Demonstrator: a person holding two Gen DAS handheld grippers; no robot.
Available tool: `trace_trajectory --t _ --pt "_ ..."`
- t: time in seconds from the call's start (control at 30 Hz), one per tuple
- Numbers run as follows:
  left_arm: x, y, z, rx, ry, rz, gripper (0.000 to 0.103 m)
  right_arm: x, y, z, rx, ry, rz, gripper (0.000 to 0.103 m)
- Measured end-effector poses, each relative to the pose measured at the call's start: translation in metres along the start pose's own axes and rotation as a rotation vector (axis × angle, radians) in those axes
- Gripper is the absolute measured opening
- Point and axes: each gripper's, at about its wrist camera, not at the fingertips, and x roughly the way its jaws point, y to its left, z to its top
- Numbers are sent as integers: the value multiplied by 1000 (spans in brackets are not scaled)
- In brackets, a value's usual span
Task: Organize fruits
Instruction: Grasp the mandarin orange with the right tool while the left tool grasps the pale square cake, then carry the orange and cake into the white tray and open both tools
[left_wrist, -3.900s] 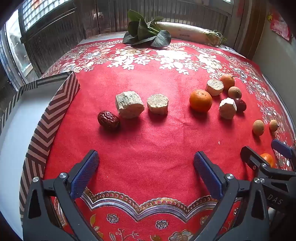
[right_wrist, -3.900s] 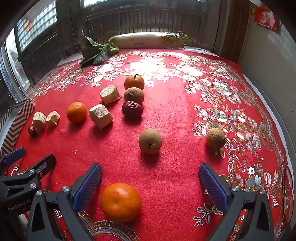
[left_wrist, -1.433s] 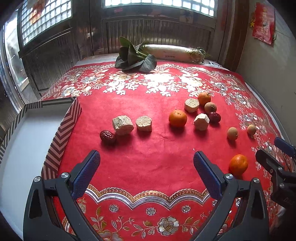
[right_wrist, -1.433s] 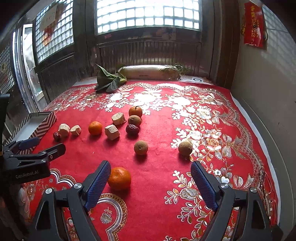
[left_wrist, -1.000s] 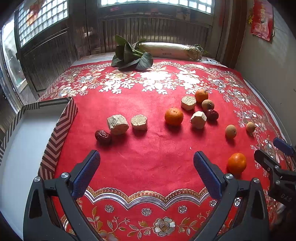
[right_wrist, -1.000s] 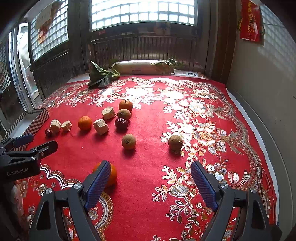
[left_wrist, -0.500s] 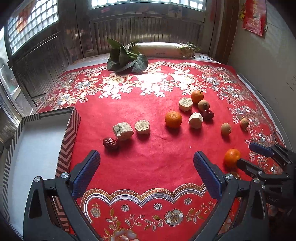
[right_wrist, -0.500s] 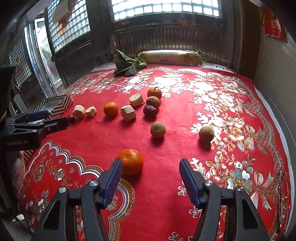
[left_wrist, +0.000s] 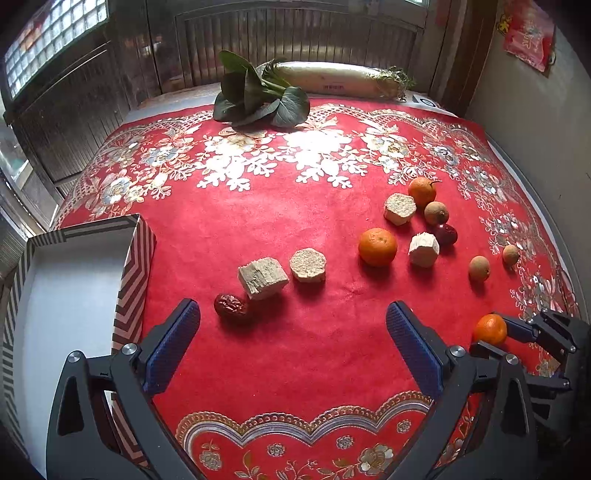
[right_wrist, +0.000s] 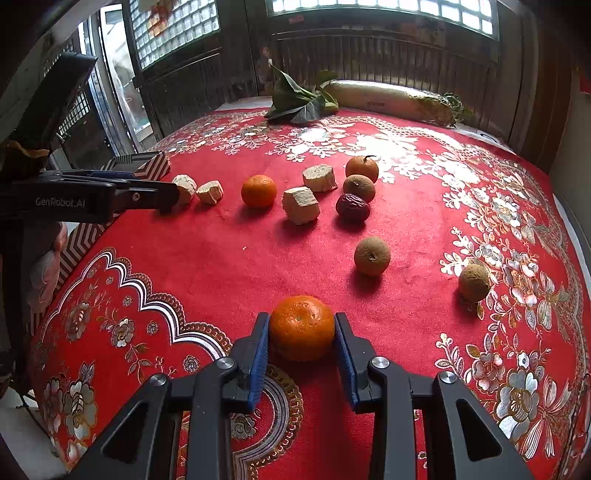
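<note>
**First mandarin in the jaws, everything else waiting**

Nearest thing going on: the right gripper has just been closing, and its blue pads now sit against both sides of a small orange mandarin close to the near edge of the red floral tablecloth. The fruit looks like it's on the cloth, not lifted yet. The left gripper hangs wide open with nothing in it, a wrinkled dark red date just beyond its tips.

Progress-wise I'd say barely begun. The striped cardboard box with the white inside at the left edge is empty. Further out there's a second mandarin, a stemmed one, three brown round longan-type fruits, another date and four pale crumbly chunks, all loose mid-cloth. At the far edge sit leafy greens and a long white radish.
</note>
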Motion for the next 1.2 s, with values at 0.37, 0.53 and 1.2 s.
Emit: trace_trajectory --t 0.37,0.53,1.2 --pt "17 16 7 106 3 82 97 1 0 2 -7 -1 7 33" --pt "33 12 9 190 20 89 76 2 0 1 -7 -1 8 33" --pt "-21 24 -22 100 -8 -25 35 -8 38 17 -40 -48 40 32"
